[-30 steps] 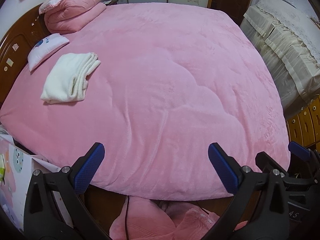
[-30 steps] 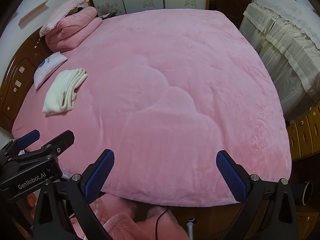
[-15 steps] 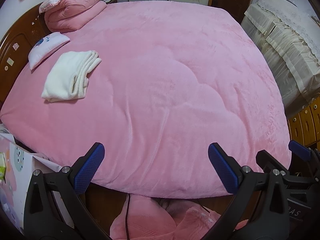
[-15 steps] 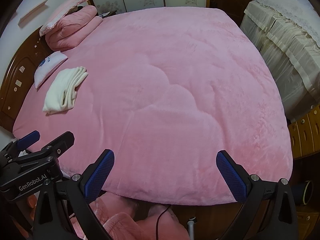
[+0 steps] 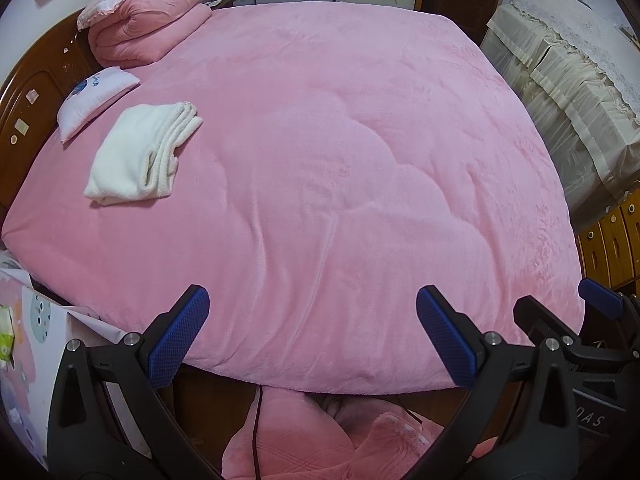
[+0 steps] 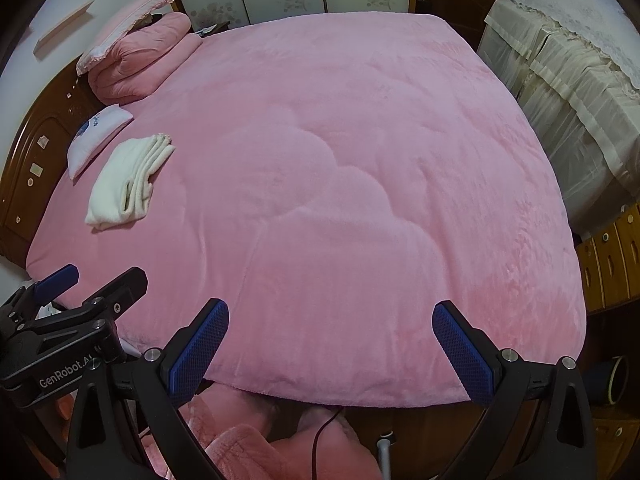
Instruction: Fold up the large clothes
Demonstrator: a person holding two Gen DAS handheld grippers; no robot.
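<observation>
A folded white garment (image 5: 142, 155) (image 6: 127, 181) lies on the left side of a bed covered by a pink plush blanket (image 5: 340, 160) (image 6: 340, 168). My left gripper (image 5: 312, 334) hovers open over the blanket's near edge, nothing between its blue pads. To its right my right gripper (image 6: 330, 340) is also open and holds nothing, above the same near edge. Each gripper shows at the side of the other's view. Pink padded fabric (image 5: 304, 436) (image 6: 240, 444) lies low in front of the bed, below both grippers.
A rolled pink quilt (image 5: 144, 24) with a pillow on top and a small white pillow (image 5: 94, 98) sit by the wooden headboard (image 5: 28, 92). Covered furniture (image 5: 572, 80) and wooden drawers (image 5: 612, 240) stand to the right. A patterned box (image 5: 24, 344) is at lower left.
Both views have shifted slightly back and down from the bed, so a little more of the near blanket edge shows. Both grippers stay open; nothing on the bed moved.
</observation>
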